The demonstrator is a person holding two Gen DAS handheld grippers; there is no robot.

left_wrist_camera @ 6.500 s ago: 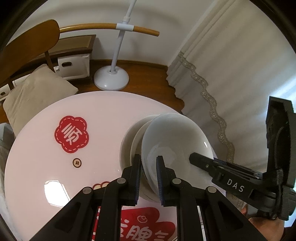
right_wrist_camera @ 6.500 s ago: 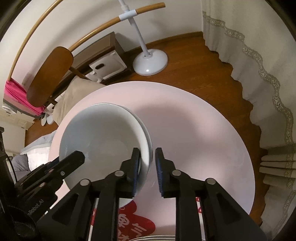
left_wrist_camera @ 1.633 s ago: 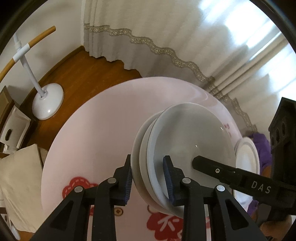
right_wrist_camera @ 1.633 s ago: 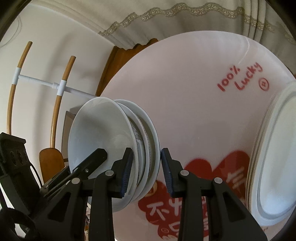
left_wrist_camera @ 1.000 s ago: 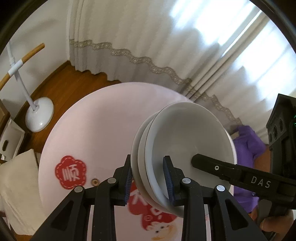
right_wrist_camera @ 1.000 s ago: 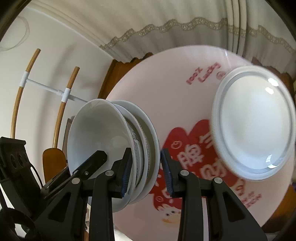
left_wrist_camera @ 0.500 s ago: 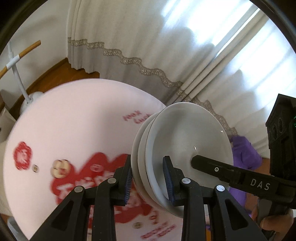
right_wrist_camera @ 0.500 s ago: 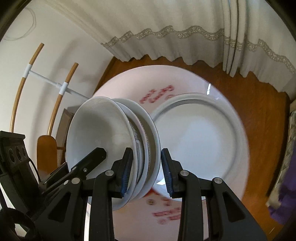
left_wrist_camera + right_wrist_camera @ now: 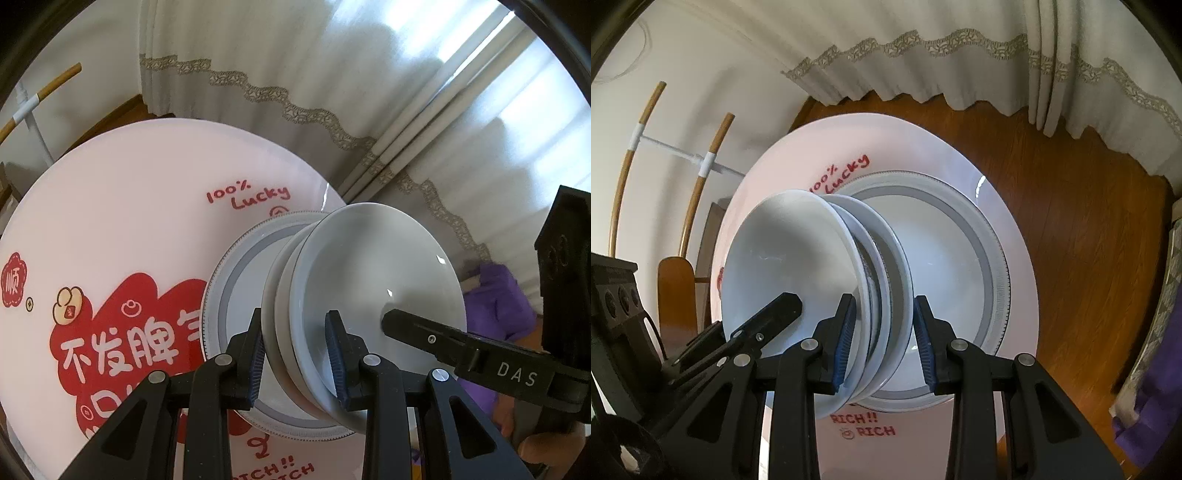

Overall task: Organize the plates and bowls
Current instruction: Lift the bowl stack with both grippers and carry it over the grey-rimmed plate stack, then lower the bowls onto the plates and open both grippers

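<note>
**Stack of bowls held over the large plate, ready to be lowered**

The step in hand is judged to be the placing of a stack of white ceramic bowls [image 9: 369, 288] onto a large white plate with a grey ribbed rim [image 9: 236, 258], which lies on the round pink table with red printed lettering [image 9: 129, 192]. The stack is carried tilted, almost on its edge, and is held from two opposite sides at once.

The left gripper [image 9: 297, 354] is clamped over the near rim of the stack, with one blue-padded finger behind the outer bowl and the other inside the top bowl. The right gripper [image 9: 882, 332] is clamped in the same way on the opposite rim. Three bowls seem to be nested together, though the exact number cannot be told with certainty.

In both wrist views the stack is seen in front of the plate's well, so it is probably above the plate; whether it is touching the plate cannot be told.

For the next move, the stack should be levelled, brought down centred on the plate's flat middle, and only then let go by both grippers together, so that no bowl slides out.
</note>
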